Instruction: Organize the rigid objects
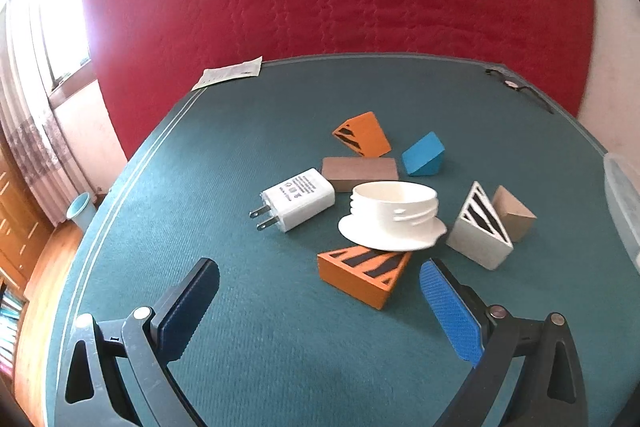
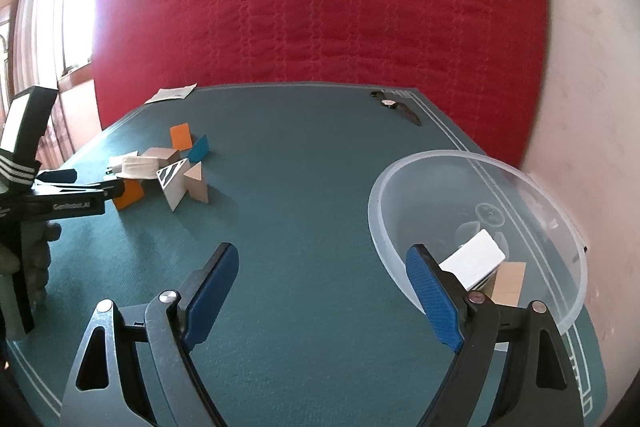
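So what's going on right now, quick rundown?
Left gripper and right gripper open, empty. Pile of blocks, charger, white ring waiting on the mat. Bowl already has two pieces. Nothing in the way.

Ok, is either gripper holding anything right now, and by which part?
Nothing is held. The left gripper is open just short of the striped orange wedge; the right gripper is open over bare mat beside the clear bowl.

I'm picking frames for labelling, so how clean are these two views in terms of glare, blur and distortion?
Left wrist view: window glare washes out the upper left; fisheye bends the green table edge; the white charger and striped orange block are sharp. Right wrist view: the same glare at upper left; the clear bowl shows soft highlights; the distant blocks look small.
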Tool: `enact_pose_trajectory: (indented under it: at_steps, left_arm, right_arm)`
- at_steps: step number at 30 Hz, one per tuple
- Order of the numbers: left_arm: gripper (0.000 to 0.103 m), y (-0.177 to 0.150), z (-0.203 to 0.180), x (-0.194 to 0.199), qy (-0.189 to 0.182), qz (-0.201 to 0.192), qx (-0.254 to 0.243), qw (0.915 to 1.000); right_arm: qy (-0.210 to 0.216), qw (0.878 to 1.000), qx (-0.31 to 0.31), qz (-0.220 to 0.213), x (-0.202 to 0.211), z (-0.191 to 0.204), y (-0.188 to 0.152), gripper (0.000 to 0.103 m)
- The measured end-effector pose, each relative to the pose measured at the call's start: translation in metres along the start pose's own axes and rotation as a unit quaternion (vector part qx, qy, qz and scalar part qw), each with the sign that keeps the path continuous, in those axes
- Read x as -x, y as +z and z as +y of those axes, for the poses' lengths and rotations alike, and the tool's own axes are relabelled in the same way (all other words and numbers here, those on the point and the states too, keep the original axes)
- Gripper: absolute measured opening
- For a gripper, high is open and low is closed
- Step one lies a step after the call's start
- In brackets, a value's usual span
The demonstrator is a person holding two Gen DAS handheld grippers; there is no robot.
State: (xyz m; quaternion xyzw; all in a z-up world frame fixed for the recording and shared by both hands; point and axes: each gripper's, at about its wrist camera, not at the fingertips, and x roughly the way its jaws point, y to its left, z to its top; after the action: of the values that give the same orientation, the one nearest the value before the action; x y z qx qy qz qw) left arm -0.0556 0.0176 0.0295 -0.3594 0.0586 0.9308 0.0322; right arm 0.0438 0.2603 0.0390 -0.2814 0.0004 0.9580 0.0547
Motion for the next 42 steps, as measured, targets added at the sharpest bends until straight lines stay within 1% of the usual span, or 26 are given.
enact_pose_trajectory:
  at_steps: [2,5,11,13,16,18,19,21,23,24,30,33,36,38,42]
  left_arm:
    - [0.102,0.002,0.001,-0.006,0.002,0.006,0.006,1.0]
    - [0.102,0.004,0.002,-0.01,-0.005,0.014,0.012,0.9998]
    - [0.102,0.007,-0.005,-0.014,-0.012,0.015,0.003,0.9998]
    - [0.098,0.008,-0.007,-0.017,-0.015,0.021,0.005,0.9997]
    - [0.083,0.008,-0.007,-0.022,-0.027,0.035,0.007,0.999]
    - [0.068,0.007,-0.005,-0.025,-0.038,0.045,0.012,0.9982]
    - [0.064,0.007,-0.004,-0.027,-0.042,0.049,0.016,0.9978]
    - [0.053,0.006,-0.002,-0.025,-0.044,0.047,0.021,0.9977]
    - [0.049,0.005,-0.001,-0.023,-0.049,0.046,0.02,0.9976]
    - [0.041,0.004,-0.001,-0.022,-0.05,0.044,0.02,0.9976]
    - [0.041,-0.002,0.004,-0.012,-0.062,0.037,0.021,0.9972]
    - [0.041,-0.007,0.008,-0.004,-0.066,0.03,0.014,0.9973]
    - [0.041,-0.013,0.012,0.003,-0.064,0.025,0.007,0.9976]
    - [0.041,-0.016,0.016,0.006,-0.062,0.024,0.003,0.9978]
    - [0.041,-0.022,0.026,0.01,-0.061,0.025,0.006,0.9978]
  right_arm:
    - [0.001,1.0,0.0,0.002,0.0,0.0,-0.001,0.087]
    - [0.002,1.0,0.002,0.001,0.003,0.0,-0.001,0.087]
    - [0.005,1.0,0.005,0.005,0.002,0.004,-0.003,0.087]
    - [0.006,1.0,0.008,0.005,0.001,0.005,-0.003,0.087]
    - [0.006,1.0,0.011,0.004,0.002,0.007,-0.003,0.087]
    - [0.007,1.0,0.011,0.005,0.002,0.008,-0.003,0.087]
    - [0.008,1.0,0.011,0.006,0.002,0.008,-0.004,0.087]
    - [0.01,1.0,0.012,0.006,0.002,0.009,-0.004,0.087]
    - [0.012,1.0,0.014,0.006,0.002,0.01,-0.004,0.087]
    - [0.014,1.0,0.017,0.006,0.003,0.011,-0.004,0.087]
    - [0.019,0.999,0.025,0.006,0.002,0.016,-0.004,0.087]
    - [0.032,0.999,0.022,0.014,0.001,0.018,-0.002,0.087]
    - [0.065,0.997,0.002,0.037,-0.005,0.022,0.001,0.087]
    - [0.097,0.994,-0.013,0.055,-0.011,0.026,0.004,0.087]
    - [0.137,0.988,-0.014,0.072,-0.02,0.047,0.01,0.086]
